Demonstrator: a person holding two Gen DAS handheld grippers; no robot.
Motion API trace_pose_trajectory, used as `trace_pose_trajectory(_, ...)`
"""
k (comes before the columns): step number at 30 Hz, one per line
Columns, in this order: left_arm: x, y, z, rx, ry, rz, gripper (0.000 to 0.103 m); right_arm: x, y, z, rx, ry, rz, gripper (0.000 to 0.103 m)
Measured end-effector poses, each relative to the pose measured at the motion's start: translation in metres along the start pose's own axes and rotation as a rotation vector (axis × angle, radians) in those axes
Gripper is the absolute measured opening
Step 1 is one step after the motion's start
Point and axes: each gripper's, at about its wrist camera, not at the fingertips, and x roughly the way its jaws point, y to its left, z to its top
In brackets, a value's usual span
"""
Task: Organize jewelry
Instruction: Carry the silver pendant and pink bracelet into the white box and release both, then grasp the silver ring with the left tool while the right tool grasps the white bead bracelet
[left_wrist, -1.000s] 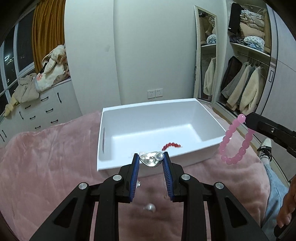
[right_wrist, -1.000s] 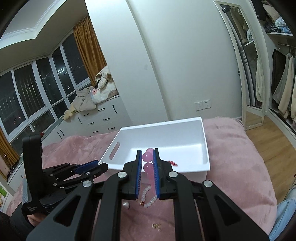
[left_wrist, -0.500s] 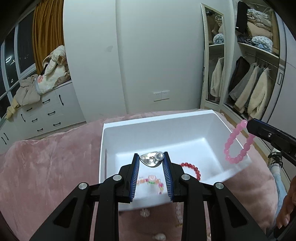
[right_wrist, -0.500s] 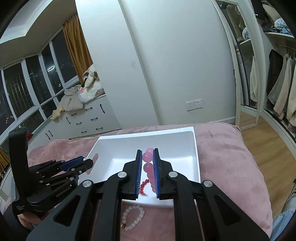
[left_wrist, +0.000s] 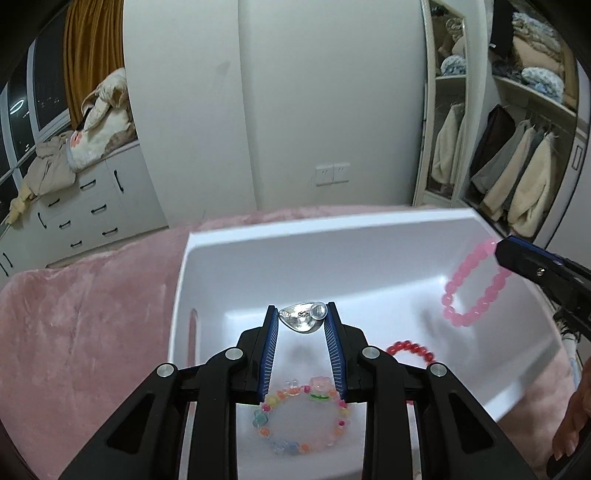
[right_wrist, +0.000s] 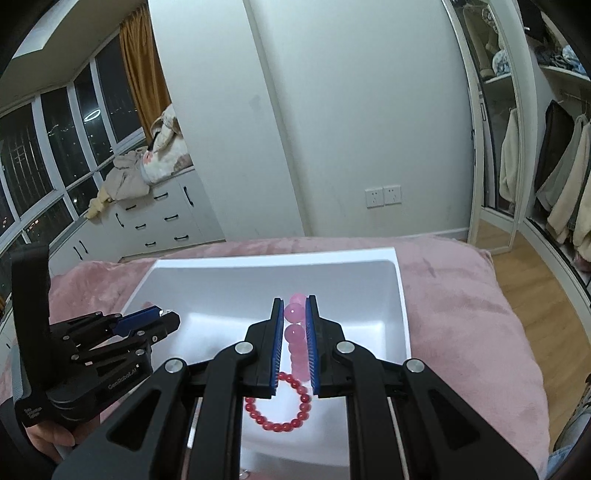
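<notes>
A white bin (left_wrist: 332, 229) (right_wrist: 402, 295) sits on a pink plush blanket (left_wrist: 92, 295). My left gripper (left_wrist: 301, 314) hangs over the bin, shut on a silver heart-shaped pendant (left_wrist: 301, 319). Over the bin's right side, my right gripper (right_wrist: 294, 308) is shut on a pink bead bracelet (right_wrist: 293, 314) (left_wrist: 472, 288), which dangles from its tip. On the bin floor lie a red bead bracelet (right_wrist: 280, 406) (left_wrist: 410, 349) and a multicoloured charm bracelet (left_wrist: 299, 421). The left gripper (right_wrist: 162, 317) also shows at the left of the right wrist view.
White drawers (right_wrist: 162, 218) piled with clothes (right_wrist: 147, 166) stand by the windows at the left. An open wardrobe (left_wrist: 517, 166) with hanging coats and a mirror (right_wrist: 491, 147) fill the right. A wooden floor (right_wrist: 535, 288) lies past the bed's right edge.
Both grippers have moved forward and down, from in front of the bin to over its inside. The loose jewelry on the blanket has dropped out of view; the charm bracelet in the bin now shows.
</notes>
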Motion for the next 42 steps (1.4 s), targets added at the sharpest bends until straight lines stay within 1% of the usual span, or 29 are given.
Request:
trace_pose_trajectory(3,0.012,-0.001,-0.004,-0.003,0.020,0.003,0.030,0.013,-0.009,-0.007,0.020,0.021,0.021,0.012)
trace_pose_trajectory(7,0.019,0.003,-0.006,-0.027,0.024,-0.038,0.030,0.024,-0.008,-0.008,0.017,0.026,0.044,0.012)
trace_pose_trajectory(11,0.017,0.003,-0.004,-0.029,0.042,-0.025,0.030,0.038,-0.005,-0.007,0.033,0.040,0.046,0.012)
trace_pose_trajectory(16,0.012,0.010,-0.006,-0.040,0.054,-0.028,0.031,0.036,-0.001,-0.010,0.022,0.038,0.058,0.014)
trace_pose_trajectory(18,0.006,0.014,-0.008,-0.051,0.048,-0.037,0.031,0.030,-0.001,-0.012,0.026,0.028,0.080,0.015)
trace_pose_trajectory(19,0.003,0.015,-0.008,-0.053,0.046,-0.041,0.033,0.025,-0.001,-0.011,0.031,0.016,0.085,0.026)
trace_pose_trajectory(20,-0.001,0.016,-0.009,-0.055,0.041,-0.044,0.040,0.019,-0.001,-0.012,0.035,-0.006,0.087,0.037)
trace_pose_trajectory(21,-0.008,0.017,-0.009,-0.057,0.024,-0.043,0.044,0.014,-0.001,-0.012,0.037,-0.025,0.087,0.052)
trace_pose_trajectory(22,-0.014,0.018,-0.009,-0.057,0.009,-0.043,0.050,0.003,-0.001,-0.012,0.041,-0.065,0.081,0.063)
trace_pose_trajectory(23,-0.022,0.020,-0.009,-0.060,-0.011,-0.049,0.056,-0.002,-0.003,-0.013,0.043,-0.083,0.078,0.069)
trace_pose_trajectory(24,-0.027,0.021,-0.009,-0.063,-0.023,-0.053,0.060,-0.011,-0.004,-0.013,0.047,-0.109,0.070,0.077)
trace_pose_trajectory(25,-0.035,0.023,-0.009,-0.067,-0.040,-0.058,0.070,-0.021,-0.005,-0.014,0.050,-0.131,0.065,0.084)
trace_pose_trajectory(26,-0.044,0.025,-0.010,-0.071,-0.059,-0.069,0.077,-0.028,-0.007,-0.015,0.052,-0.143,0.060,0.089)
trace_pose_trajectory(27,-0.051,0.026,-0.011,-0.073,-0.069,-0.077,0.082,-0.034,-0.008,-0.016,0.056,-0.156,0.047,0.098)
trace_pose_trajectory(28,-0.057,0.027,-0.013,-0.076,-0.081,-0.083,0.090,-0.041,-0.010,-0.018,0.058,-0.170,0.037,0.099)
trace_pose_trajectory(29,-0.066,0.028,-0.017,-0.075,-0.098,-0.091,0.091,-0.048,-0.011,-0.021,0.058,-0.180,0.034,0.099)
trace_pose_trajectory(31,-0.078,0.027,-0.025,-0.060,-0.111,-0.110,0.093,-0.057,-0.013,-0.027,0.061,-0.177,0.025,0.099)
trace_pose_trajectory(32,-0.084,0.026,-0.031,-0.051,-0.115,-0.108,0.093,-0.060,-0.013,-0.030,0.060,-0.177,0.024,0.099)
trace_pose_trajectory(34,-0.096,0.026,-0.042,-0.056,-0.128,-0.103,0.093,-0.067,-0.013,-0.036,0.053,-0.172,0.023,0.099)
trace_pose_trajectory(36,-0.107,0.026,-0.053,-0.061,-0.137,-0.117,0.093,-0.075,-0.010,-0.044,0.038,-0.162,0.029,0.099)
trace_pose_trajectory(42,-0.127,0.012,-0.096,-0.018,-0.133,-0.144,0.093,-0.093,0.003,-0.070,-0.007,-0.117,0.135,0.099)
